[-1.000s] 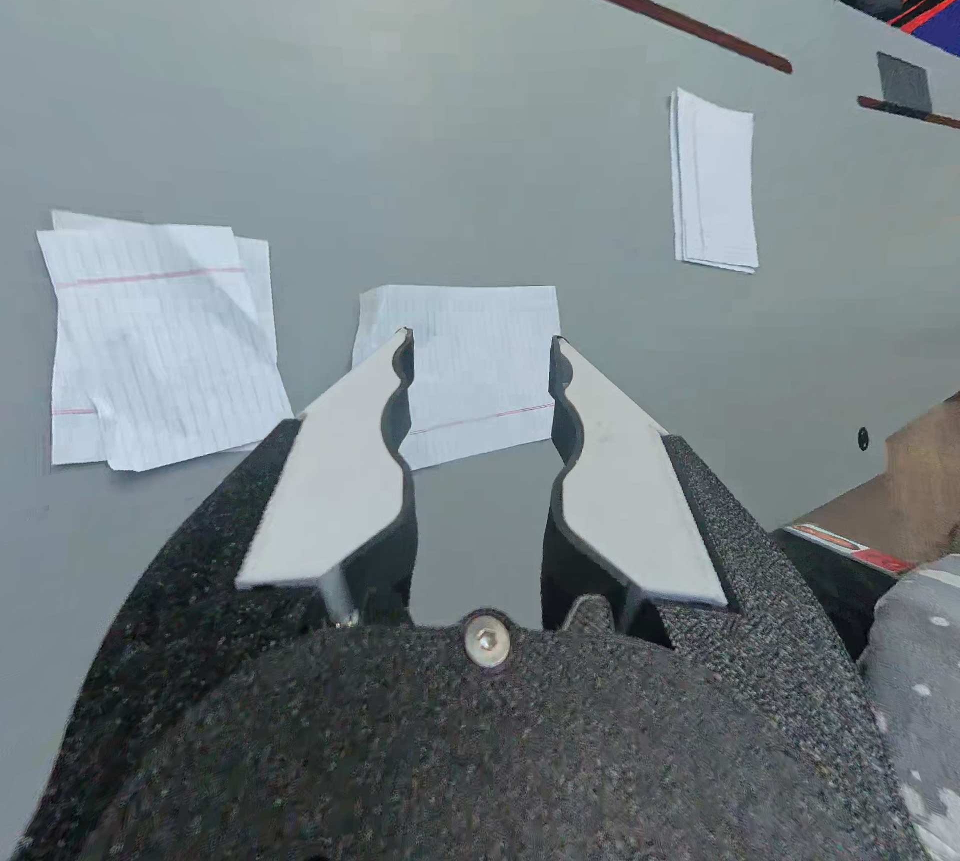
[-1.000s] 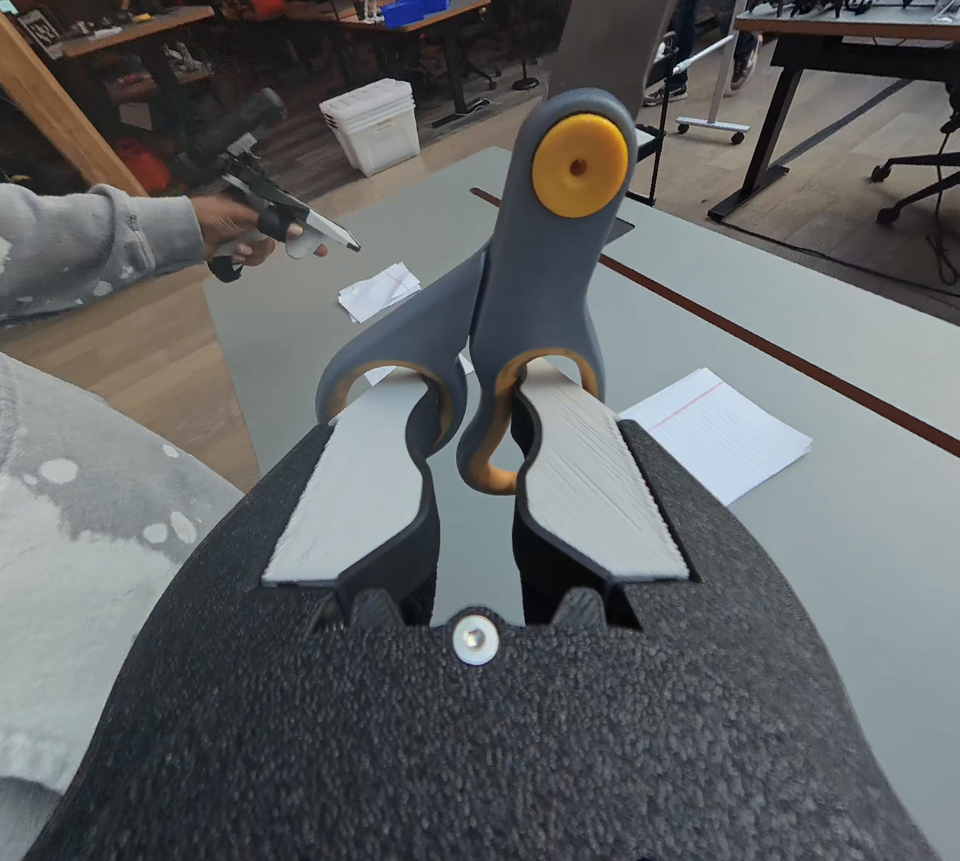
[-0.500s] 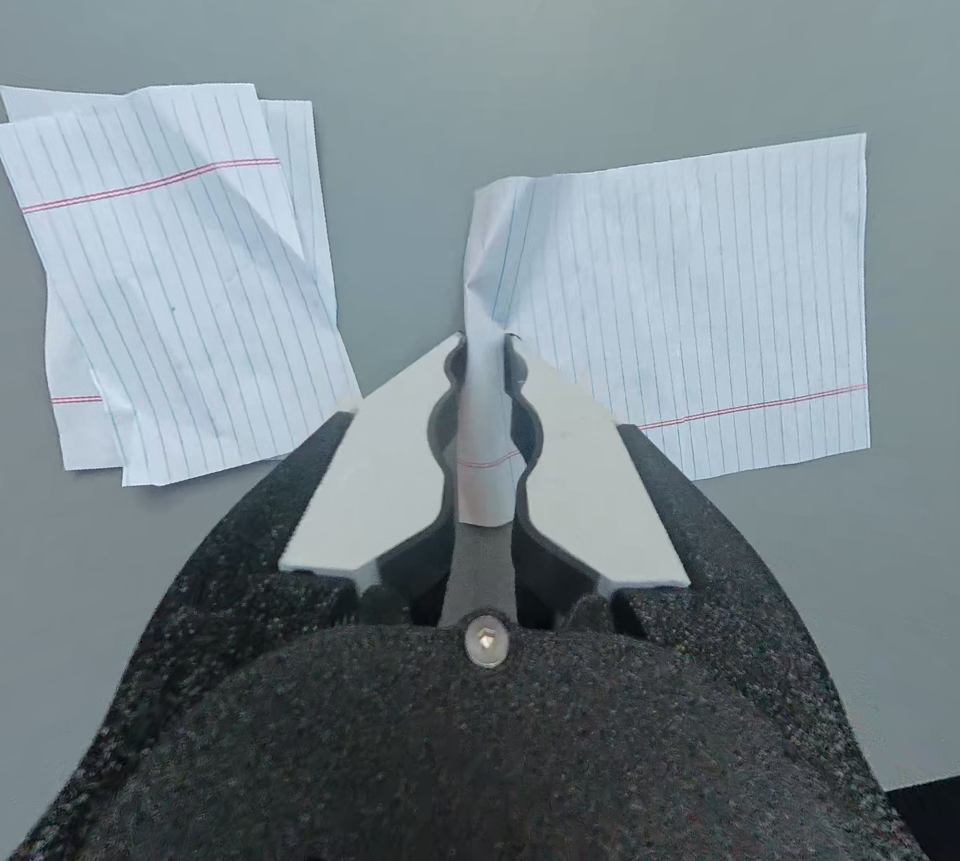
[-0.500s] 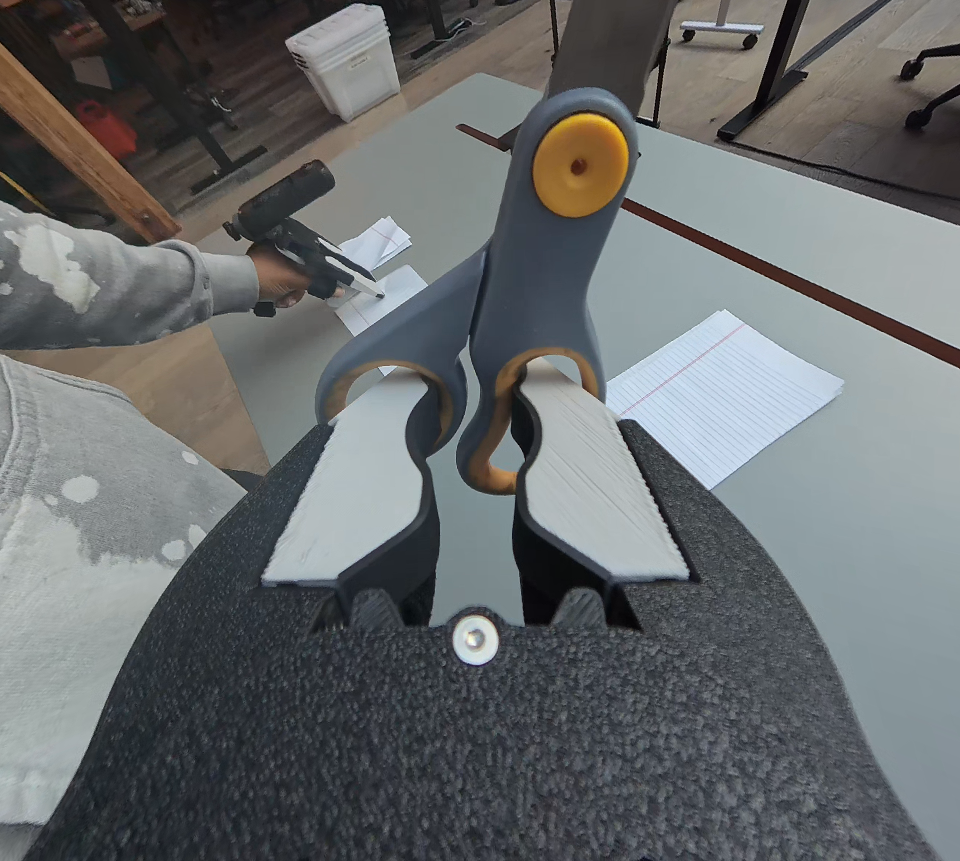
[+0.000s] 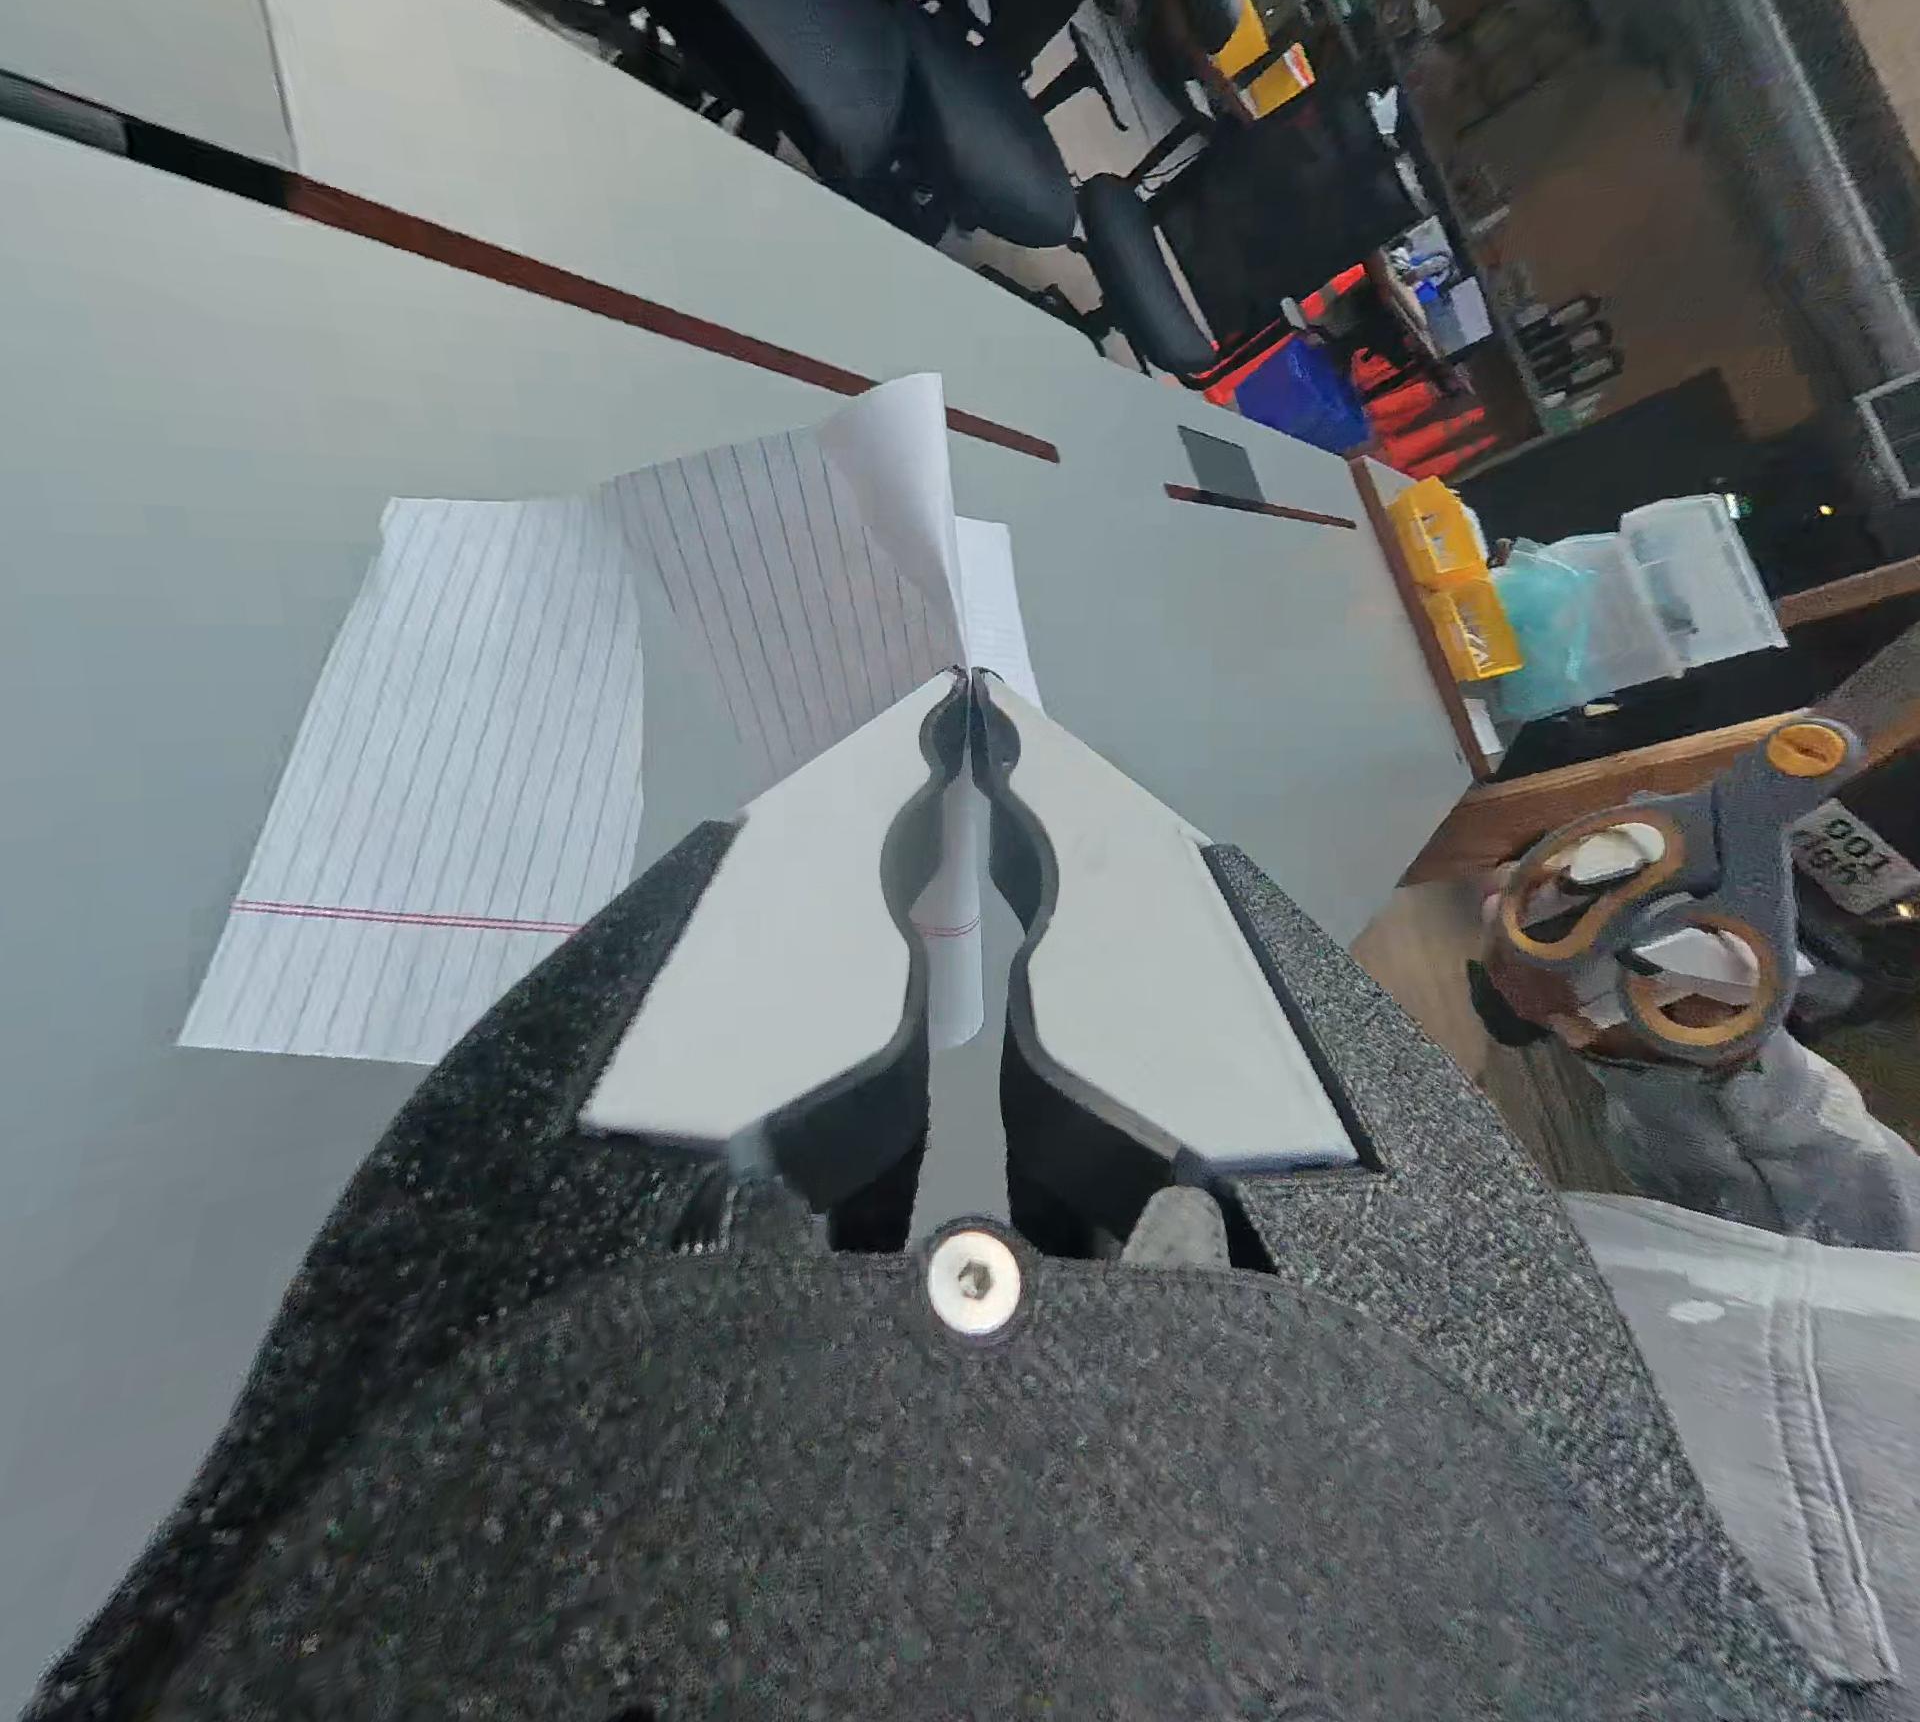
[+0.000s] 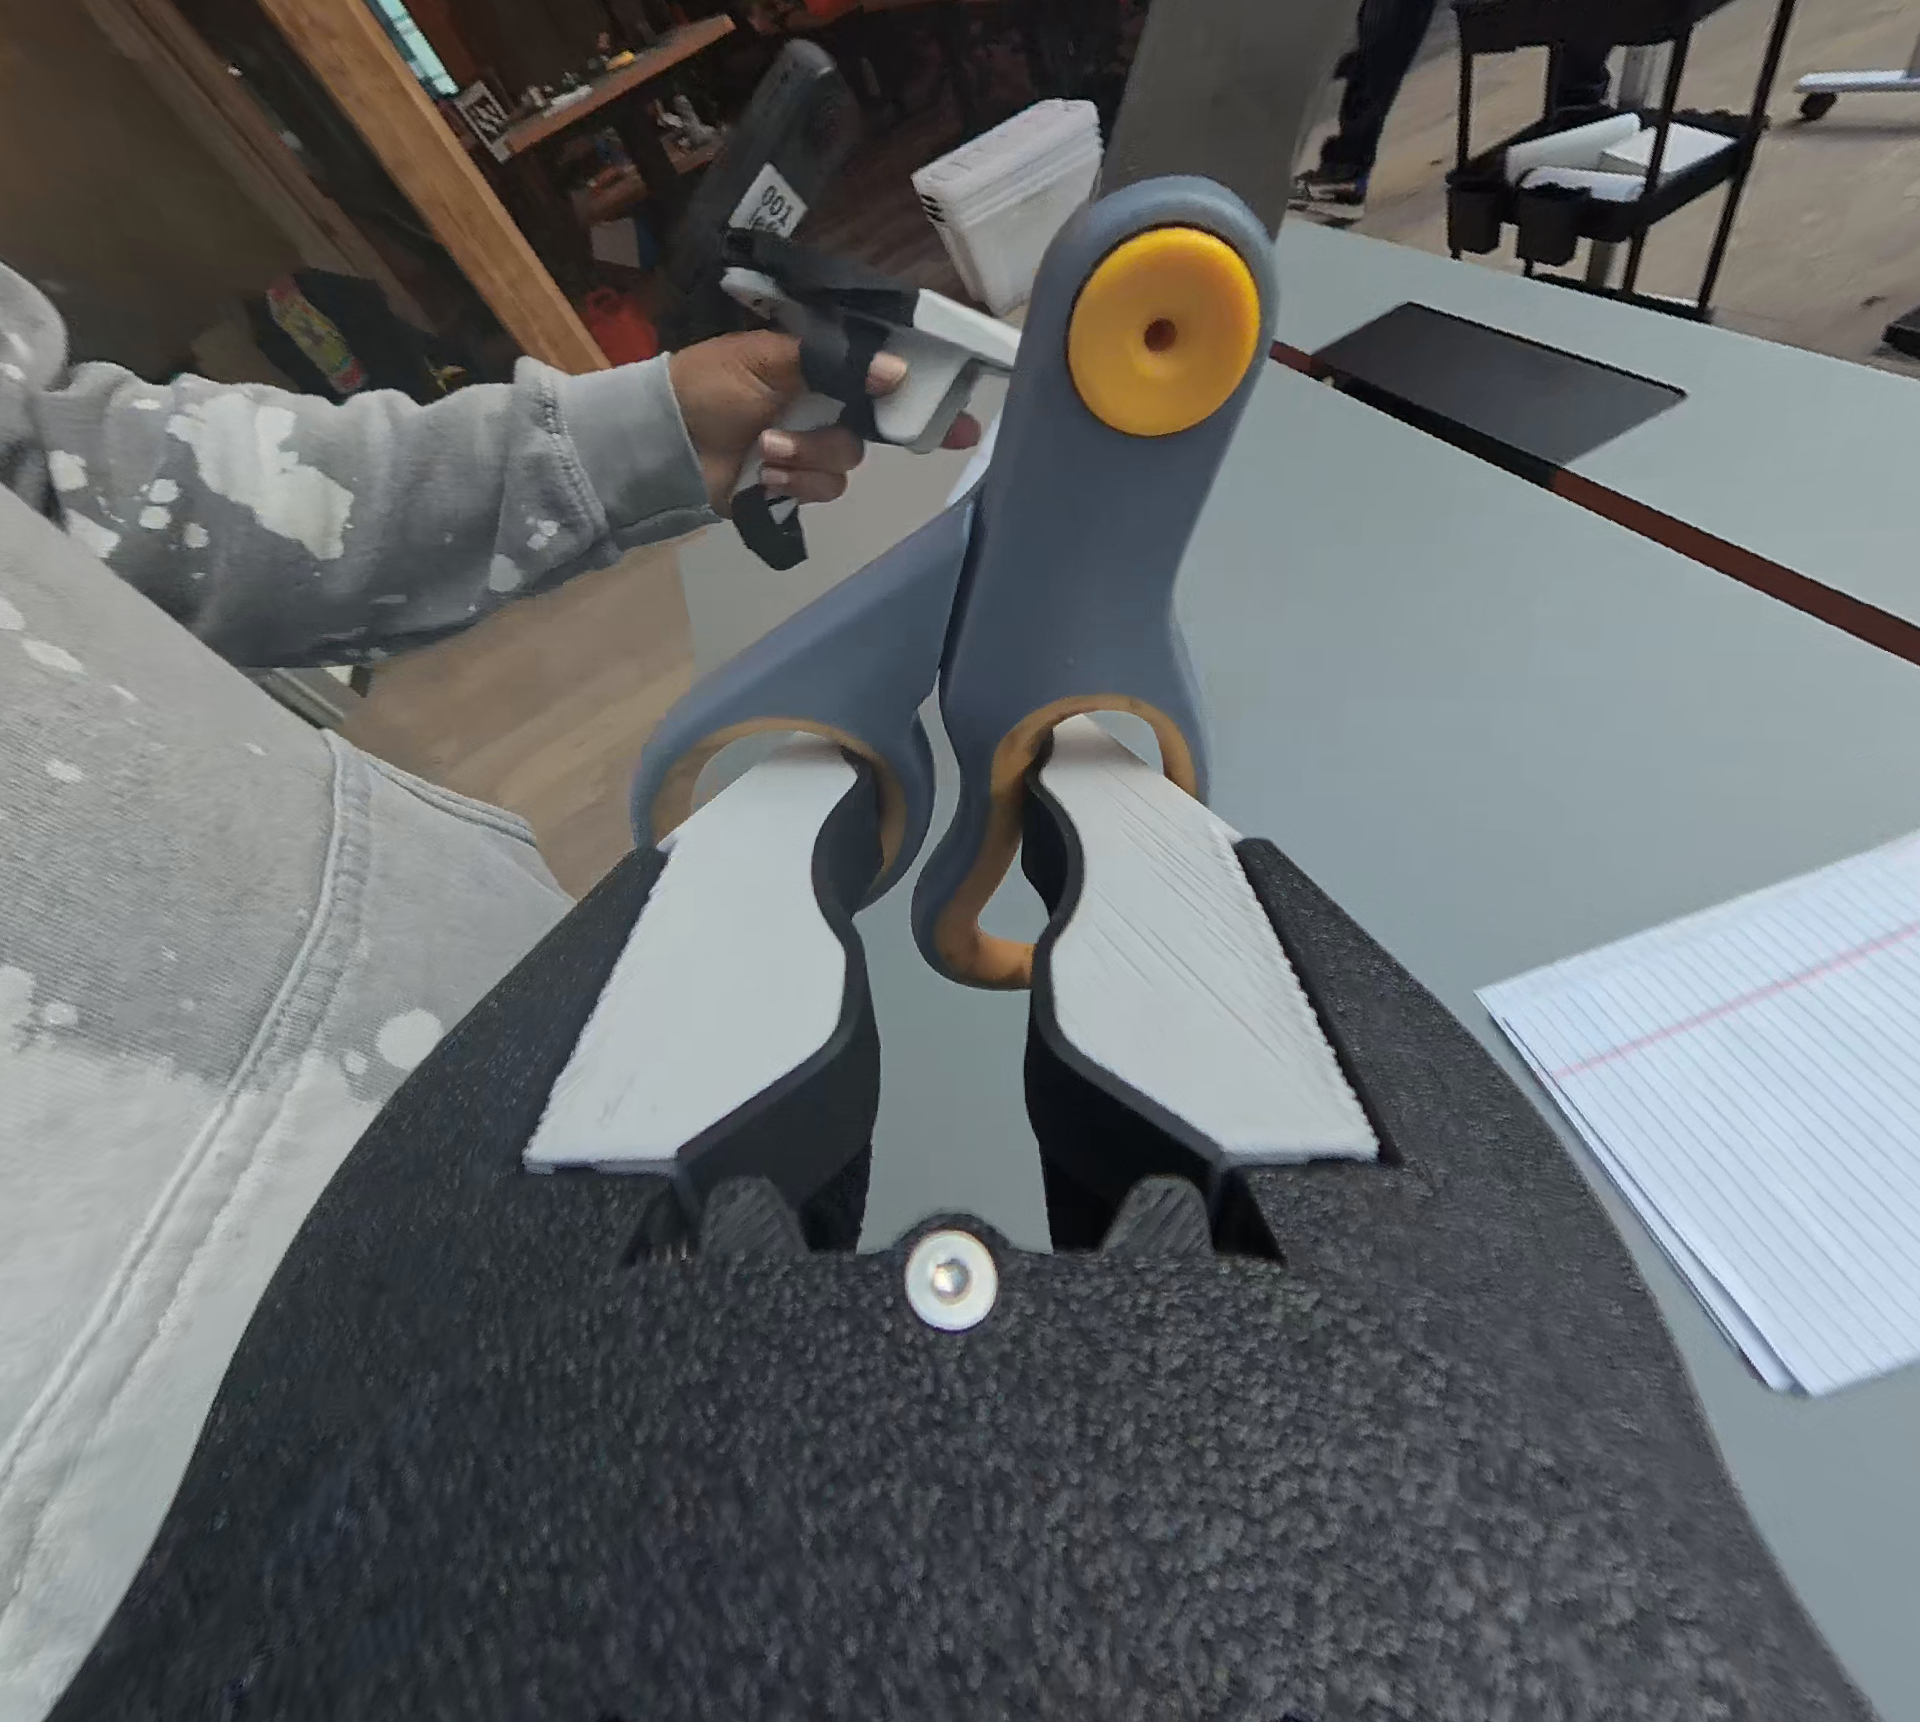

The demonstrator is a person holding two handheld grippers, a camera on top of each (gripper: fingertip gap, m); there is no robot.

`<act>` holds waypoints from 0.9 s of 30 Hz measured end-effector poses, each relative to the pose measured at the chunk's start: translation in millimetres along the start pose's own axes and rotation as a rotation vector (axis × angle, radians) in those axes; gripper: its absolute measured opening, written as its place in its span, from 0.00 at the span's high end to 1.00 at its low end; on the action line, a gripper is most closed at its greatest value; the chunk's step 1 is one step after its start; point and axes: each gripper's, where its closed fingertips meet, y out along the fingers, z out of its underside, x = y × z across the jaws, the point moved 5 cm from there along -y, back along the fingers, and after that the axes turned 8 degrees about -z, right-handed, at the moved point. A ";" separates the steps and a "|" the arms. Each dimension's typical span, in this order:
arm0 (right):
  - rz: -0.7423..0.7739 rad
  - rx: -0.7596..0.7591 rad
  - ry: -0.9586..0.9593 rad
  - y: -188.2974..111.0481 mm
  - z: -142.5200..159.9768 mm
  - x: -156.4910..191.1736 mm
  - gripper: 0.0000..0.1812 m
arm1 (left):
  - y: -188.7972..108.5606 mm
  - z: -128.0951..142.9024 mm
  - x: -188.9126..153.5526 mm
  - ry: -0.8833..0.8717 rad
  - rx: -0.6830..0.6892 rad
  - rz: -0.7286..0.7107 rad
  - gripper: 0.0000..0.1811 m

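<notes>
My left gripper [image 5: 968,680] is shut on the edge of a lined paper sheet [image 5: 457,758]. The sheet is creased, hangs out to the left of the fingers and curls up past the tips, above the grey table [image 5: 260,384]. My right gripper [image 6: 951,737] has one finger through each handle loop of the grey and orange scissors [image 6: 1101,529] and holds them upright, handles together, blades pointing away. The scissors also show at the right of the left wrist view [image 5: 1704,851]. In the right wrist view a hand [image 6: 769,425] holds the left gripper behind the scissors.
A stack of lined paper [image 6: 1766,1101] lies on the table at the right. A small folded paper [image 5: 995,592] lies beyond the held sheet. A brown seam [image 5: 582,290] and a black inset [image 6: 1486,384] cross the table. Chairs, benches, bins and a cart stand behind.
The left gripper closed on the sheet's edge, then lifted and tilted it off the table. The right gripper kept the scissors and turned toward the left hand, now closer.
</notes>
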 end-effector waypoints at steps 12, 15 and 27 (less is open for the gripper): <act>-0.230 -0.206 -0.208 18.9 -95.6 45.7 0.87 | -81.4 -116.8 -288.8 0.642 0.037 0.617 1.00; -0.317 -0.230 -0.217 17.4 -108.7 62.5 0.85 | -100.1 -139.7 -339.8 0.764 0.075 0.640 1.00; -0.502 -0.259 -0.255 -19.1 -153.0 104.2 0.73 | -125.7 -168.8 -439.2 0.885 0.111 0.674 1.00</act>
